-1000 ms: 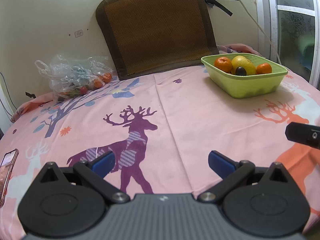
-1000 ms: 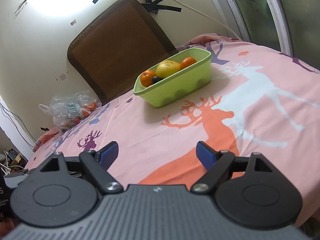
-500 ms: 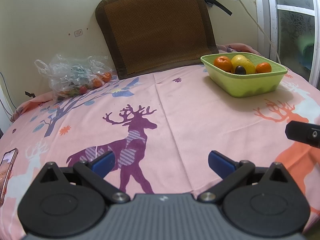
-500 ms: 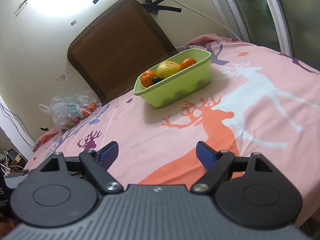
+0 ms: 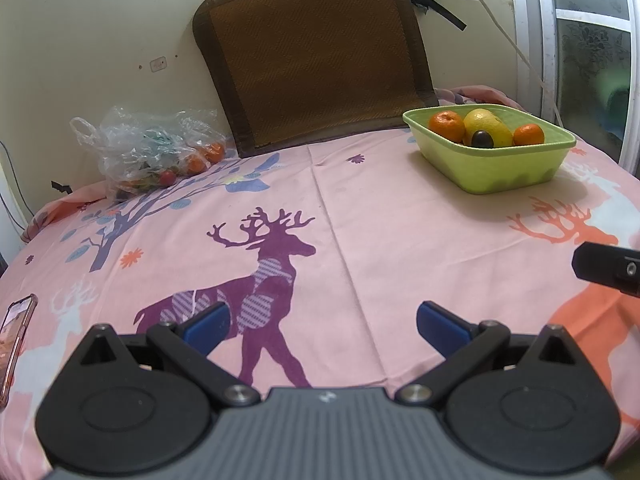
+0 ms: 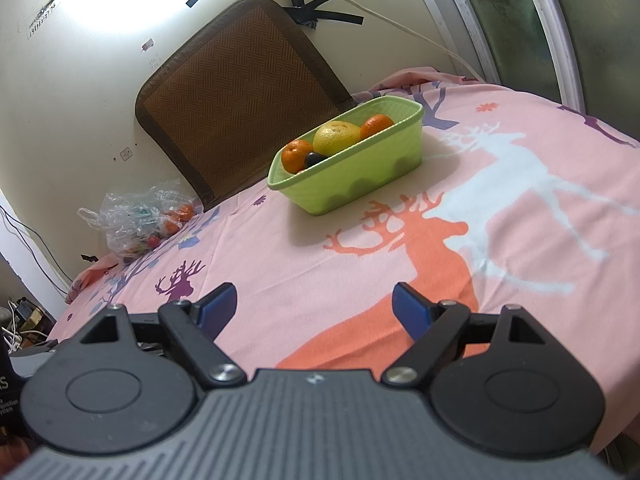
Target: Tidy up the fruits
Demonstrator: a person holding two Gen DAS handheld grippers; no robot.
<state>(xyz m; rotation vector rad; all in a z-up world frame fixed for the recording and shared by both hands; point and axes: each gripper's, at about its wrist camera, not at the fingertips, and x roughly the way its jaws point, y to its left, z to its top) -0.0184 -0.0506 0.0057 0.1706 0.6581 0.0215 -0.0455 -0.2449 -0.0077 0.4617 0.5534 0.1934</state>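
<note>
Nothing moved since before — left tongs (image 5: 322, 326) released, right tongs (image 6: 314, 306) released, green basket (image 5: 504, 168) holding fruit.

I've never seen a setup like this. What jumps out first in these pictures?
Probably the green basket of fruit at the far right of the table: two oranges, a big yellow fruit and a small dark one. Next, the pink deer-print tablecloth and a clear plastic bag of more fruit far left, by the wall. Below, the left gripper and right gripper hang open and empty.
</note>
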